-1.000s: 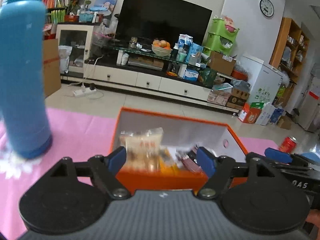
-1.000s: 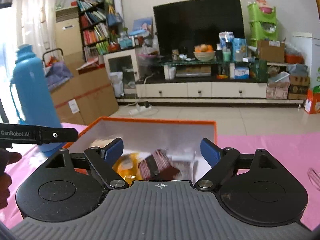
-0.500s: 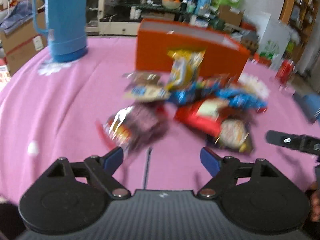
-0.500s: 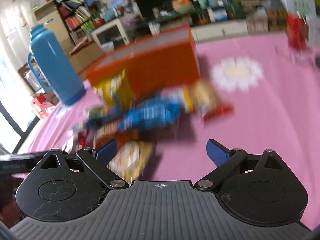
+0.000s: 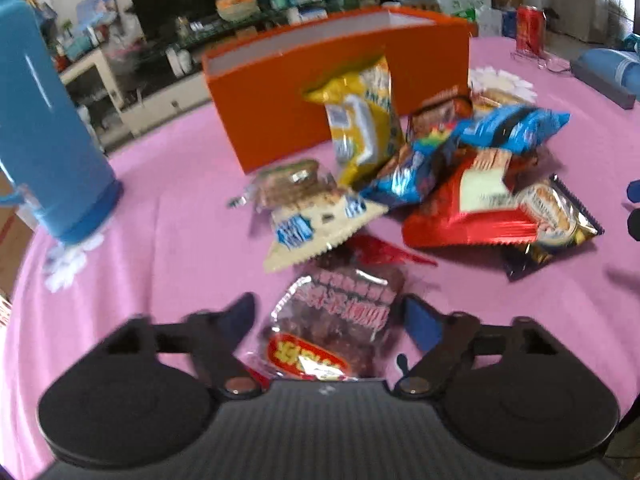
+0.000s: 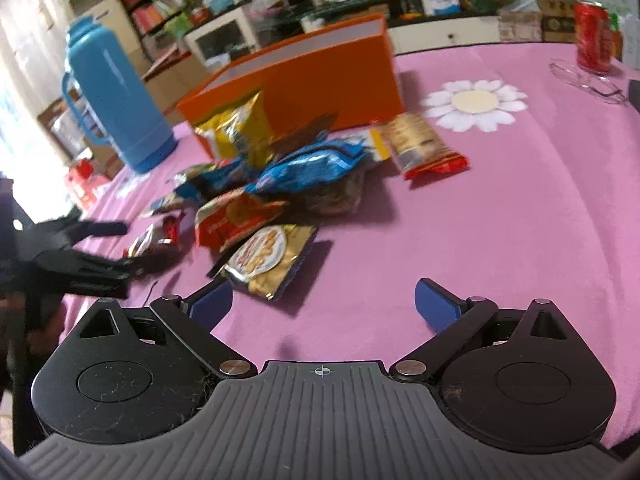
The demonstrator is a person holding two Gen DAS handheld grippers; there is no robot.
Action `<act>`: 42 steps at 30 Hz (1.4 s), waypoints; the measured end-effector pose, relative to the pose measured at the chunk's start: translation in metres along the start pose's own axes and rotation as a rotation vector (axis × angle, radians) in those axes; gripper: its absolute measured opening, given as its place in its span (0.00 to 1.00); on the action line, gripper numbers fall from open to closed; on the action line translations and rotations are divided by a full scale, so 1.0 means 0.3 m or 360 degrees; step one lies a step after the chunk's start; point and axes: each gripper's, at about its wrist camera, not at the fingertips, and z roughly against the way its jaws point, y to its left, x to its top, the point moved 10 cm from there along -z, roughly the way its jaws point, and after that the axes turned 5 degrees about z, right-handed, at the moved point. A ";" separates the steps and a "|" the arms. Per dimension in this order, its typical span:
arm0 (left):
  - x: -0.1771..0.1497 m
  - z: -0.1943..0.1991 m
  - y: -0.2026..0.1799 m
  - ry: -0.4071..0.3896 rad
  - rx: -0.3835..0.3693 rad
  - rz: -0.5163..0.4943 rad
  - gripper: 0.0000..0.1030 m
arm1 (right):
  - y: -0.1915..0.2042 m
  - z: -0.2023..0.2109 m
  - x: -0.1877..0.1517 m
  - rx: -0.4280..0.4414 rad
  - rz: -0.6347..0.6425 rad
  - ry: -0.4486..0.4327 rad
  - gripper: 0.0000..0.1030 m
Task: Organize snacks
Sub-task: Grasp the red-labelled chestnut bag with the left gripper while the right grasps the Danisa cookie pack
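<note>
A pile of snack packets lies on the pink tablecloth in front of an orange box (image 5: 340, 80), which also shows in the right wrist view (image 6: 320, 76). My left gripper (image 5: 332, 316) is open around a dark red packet (image 5: 336, 328) that lies between its fingers. Beyond it are a cream wafer packet (image 5: 316, 220), a yellow bag (image 5: 364, 120) leaning on the box, blue bags (image 5: 500, 124) and a red packet (image 5: 472, 208). My right gripper (image 6: 322, 302) is open and empty, just short of a gold biscuit packet (image 6: 272, 260).
A blue thermos (image 5: 44, 128) stands at the left (image 6: 116, 100). A red can (image 6: 594, 36) and eyeglasses (image 6: 588, 80) sit at the far right. A lone brown snack packet (image 6: 420, 144) lies right of the pile. The left gripper (image 6: 92, 256) shows at the left.
Both grippers pulled back from over the orange box and dropped toward the table. The left gripper moved forward over the dark red packet; the right came close to the gold biscuit packet.
</note>
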 end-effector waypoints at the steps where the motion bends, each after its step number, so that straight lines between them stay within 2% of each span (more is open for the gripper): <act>1: -0.001 0.002 0.008 -0.0005 -0.0030 0.0061 0.68 | 0.007 -0.008 -0.001 0.0004 0.0008 0.0011 0.87; 2: -0.003 0.002 0.008 -0.0006 -0.0027 0.0107 0.64 | 0.015 -0.017 0.000 0.0007 0.0021 0.0018 0.87; 7: -0.089 0.081 0.008 -0.0015 0.0103 0.0320 0.60 | 0.079 -0.054 0.014 -0.0012 0.0147 0.0031 0.88; 11: -0.141 0.138 -0.021 -0.0024 0.0132 0.0470 0.60 | 0.150 -0.114 0.044 -0.0077 0.0336 -0.0005 0.89; 13: -0.147 0.145 -0.025 -0.0027 0.0126 0.0535 0.60 | 0.181 -0.166 0.050 -0.0102 0.0429 0.0019 0.89; 17: -0.147 0.130 -0.025 -0.0002 0.0094 0.0601 0.60 | 0.218 -0.246 0.072 -0.0151 0.0489 0.0025 0.89; 21: -0.147 0.130 -0.030 0.0002 0.0091 0.0594 0.59 | 0.156 -0.274 0.078 -0.0233 0.0418 0.0050 0.89; 23: -0.150 0.133 -0.034 -0.0006 0.0086 0.0595 0.59 | 0.106 -0.252 0.073 -0.0303 0.0419 0.0053 0.89; 28: -0.142 0.130 -0.074 -0.0013 0.0055 0.0567 0.59 | -0.026 -0.169 0.041 -0.0355 0.0365 0.0056 0.91; 29: -0.140 0.128 -0.083 -0.0014 0.0054 0.0552 0.60 | -0.047 -0.156 0.037 -0.0368 0.0352 0.0064 0.92; 32: -0.136 0.124 -0.083 -0.0002 0.0094 0.0519 0.81 | -0.072 -0.134 0.037 -0.0341 0.0319 0.0067 0.91; 34: -0.127 0.140 -0.069 -0.0031 0.0126 0.0510 0.84 | -0.060 -0.125 0.054 -0.0292 0.0326 0.0045 0.91; 36: -0.118 0.151 -0.058 -0.0052 0.0143 0.0487 0.91 | -0.036 -0.125 0.085 -0.0286 0.0402 0.0000 0.92; 39: -0.117 0.135 -0.047 -0.0034 0.0159 0.0476 0.92 | -0.021 -0.153 0.114 -0.0278 0.0474 0.0005 0.92; 42: -0.120 0.120 -0.059 -0.0018 0.0130 0.0485 0.92 | -0.005 -0.174 0.114 -0.0201 0.0414 0.0035 0.92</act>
